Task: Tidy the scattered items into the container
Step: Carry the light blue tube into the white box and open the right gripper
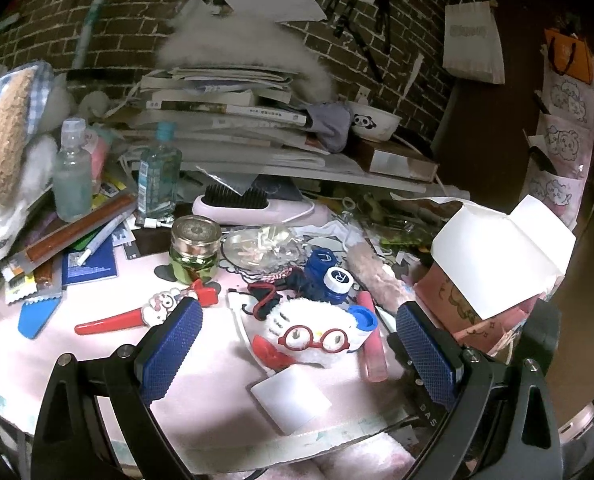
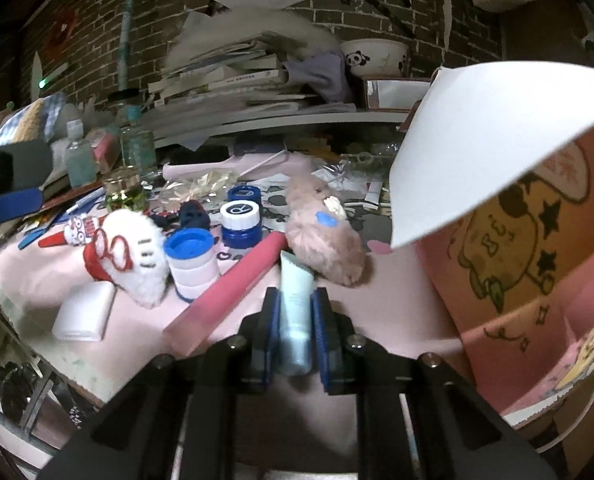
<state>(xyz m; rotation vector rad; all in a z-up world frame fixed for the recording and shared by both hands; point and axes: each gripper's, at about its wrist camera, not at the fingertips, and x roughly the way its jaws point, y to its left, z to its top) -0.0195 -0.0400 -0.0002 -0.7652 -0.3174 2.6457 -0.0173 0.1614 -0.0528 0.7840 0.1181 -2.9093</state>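
Observation:
My right gripper [image 2: 295, 300] is shut on a pale blue tube [image 2: 295, 312], held just above the pink tabletop, left of the pink cartoon box [image 2: 537, 248] with its white flap [image 2: 477, 140] up. The box also shows in the left wrist view [image 1: 477, 304]. My left gripper [image 1: 297, 344] is open and empty, hovering over a white plush with red glasses [image 1: 313, 328], also in the right wrist view [image 2: 133, 256]. Around it lie a pink stick [image 2: 233, 288], a white flat case [image 1: 291, 400], blue-and-white lens cases [image 2: 241, 220], a pink plush [image 2: 325, 240] and a red-handled toy [image 1: 113, 322].
A green jar [image 1: 195, 254], two clear bottles [image 1: 157, 172], a hairbrush [image 1: 237, 200] and snack packets [image 1: 57, 248] crowd the back left. A shelf with stacked books [image 1: 225, 112] and a panda bowl [image 1: 373, 122] stands before the brick wall. The table edge [image 1: 297, 444] runs close below.

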